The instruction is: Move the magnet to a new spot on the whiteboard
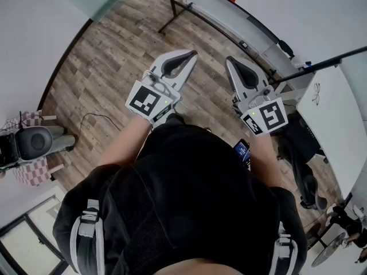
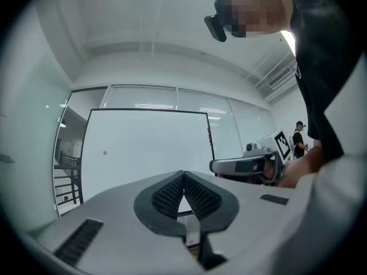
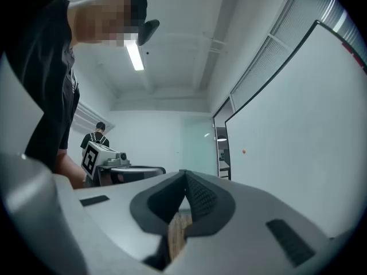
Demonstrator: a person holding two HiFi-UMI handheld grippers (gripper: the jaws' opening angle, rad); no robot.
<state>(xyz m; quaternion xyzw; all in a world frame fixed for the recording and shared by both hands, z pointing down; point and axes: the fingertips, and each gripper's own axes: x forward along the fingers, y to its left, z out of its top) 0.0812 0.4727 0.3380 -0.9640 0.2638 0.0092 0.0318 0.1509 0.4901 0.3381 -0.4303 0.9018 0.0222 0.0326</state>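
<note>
A large whiteboard stands ahead on a stand; in the right gripper view the whiteboard fills the right side. A small orange-red magnet sticks to its left part, and this magnet also shows as a dot in the right gripper view. Both grippers are held level at waist height, well short of the board. My left gripper is shut with nothing between its pads. My right gripper is also shut and empty. From the head view the left gripper and right gripper hover side by side over the wooden floor.
The whiteboard's stand rises at the far side of the floor. A black pole slants in at the right above a white desk. A grey chair and a floor cable are at the left. Another person stands in the background.
</note>
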